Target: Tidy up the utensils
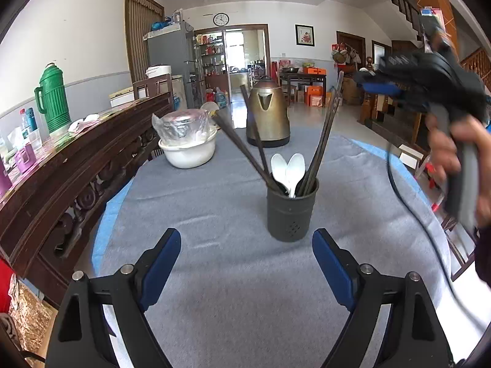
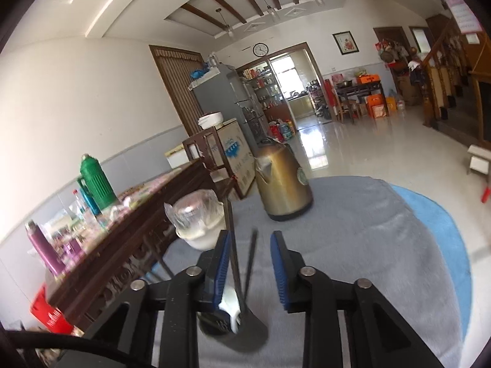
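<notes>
A dark utensil holder (image 1: 291,214) stands on the grey cloth-covered table (image 1: 214,291). Several dark chopsticks (image 1: 245,150) and two white spoons (image 1: 290,167) stick out of it. My left gripper (image 1: 246,233) is open just in front of the holder, with nothing between its fingers. A hand (image 1: 454,153) holds my right gripper (image 1: 368,81) blurred at upper right, beside the tops of the right-leaning chopsticks. In the right wrist view my right gripper (image 2: 251,234) hangs over the holder (image 2: 245,334). Its jaws stand narrowly apart, and two chopsticks (image 2: 250,260) rise in the gap, not pinched.
A brass-coloured kettle (image 1: 267,113) stands behind the holder. A white bowl (image 1: 187,153) with a plastic-wrapped pot sits at back left. A dark wooden sideboard (image 1: 76,168) with a green flask (image 1: 53,101) runs along the left. A black cable (image 1: 408,208) trails over the right side.
</notes>
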Demonstrator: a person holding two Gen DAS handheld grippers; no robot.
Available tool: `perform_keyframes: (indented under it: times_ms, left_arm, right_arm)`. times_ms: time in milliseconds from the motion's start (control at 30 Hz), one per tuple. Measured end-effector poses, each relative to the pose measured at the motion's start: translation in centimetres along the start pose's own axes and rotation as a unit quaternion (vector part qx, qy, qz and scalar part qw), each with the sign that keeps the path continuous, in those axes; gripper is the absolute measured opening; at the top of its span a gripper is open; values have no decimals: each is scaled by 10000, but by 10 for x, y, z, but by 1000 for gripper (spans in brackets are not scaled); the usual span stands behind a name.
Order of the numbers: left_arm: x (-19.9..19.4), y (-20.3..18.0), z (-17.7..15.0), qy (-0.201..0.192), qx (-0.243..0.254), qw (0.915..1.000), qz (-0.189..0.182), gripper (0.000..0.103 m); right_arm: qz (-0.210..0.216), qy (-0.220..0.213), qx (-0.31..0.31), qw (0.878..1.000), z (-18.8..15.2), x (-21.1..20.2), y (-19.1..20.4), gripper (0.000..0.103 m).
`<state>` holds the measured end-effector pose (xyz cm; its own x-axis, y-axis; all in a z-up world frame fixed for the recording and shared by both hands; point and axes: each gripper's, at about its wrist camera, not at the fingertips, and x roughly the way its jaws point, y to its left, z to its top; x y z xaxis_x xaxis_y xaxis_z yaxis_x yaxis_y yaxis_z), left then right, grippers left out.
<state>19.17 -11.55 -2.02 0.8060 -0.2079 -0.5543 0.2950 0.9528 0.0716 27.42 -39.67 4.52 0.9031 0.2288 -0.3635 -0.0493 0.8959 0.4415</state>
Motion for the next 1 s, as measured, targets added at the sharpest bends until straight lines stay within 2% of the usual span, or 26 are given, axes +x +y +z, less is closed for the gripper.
perform_keyframes:
  times_ms: [67, 233, 300, 400, 500, 600, 733, 833, 933, 1000]
  left_arm:
    - [-1, 2, -3, 42, -9, 10000, 14, 88]
    - [-6, 11, -3, -8, -92, 9999, 46, 88]
    - [-8, 14, -3, -32, -123, 9999, 54, 88]
    - [-7, 15, -4, -39, -138, 9999, 60, 88]
    - [-5, 15, -6, 21, -190, 9998, 14, 88]
    - [-5, 13, -4, 31, -186, 9998, -55, 88]
    - [-5, 8, -2, 0, -143, 9998, -108, 88]
    - [-5, 8, -1, 31, -156, 9998, -140, 88]
    - [-2, 11, 2, 88, -212, 9997, -80, 90]
    - [2, 14, 5, 168, -314, 9994, -15, 91]
  right_arm:
    - [17, 37, 186, 9998, 6, 12, -3, 18]
    - [-87, 274, 664, 9974, 8, 43, -12, 14]
    - [-76, 355, 652, 9972, 5, 47, -8, 14]
    - [-55, 598, 212, 9980, -3, 51, 6, 14]
    - [-26, 408, 391, 9984, -4, 38, 2, 14]
    - [12, 47, 541, 9985, 10, 22, -3, 14]
    - [171, -52, 543, 9984, 19, 7, 0, 15]
    - [249, 38, 332, 9991, 7, -5, 7, 16]
    - [124, 401, -90, 9991, -24, -13, 12, 21]
    - [-51, 645, -331, 9974, -45, -17, 11, 35]
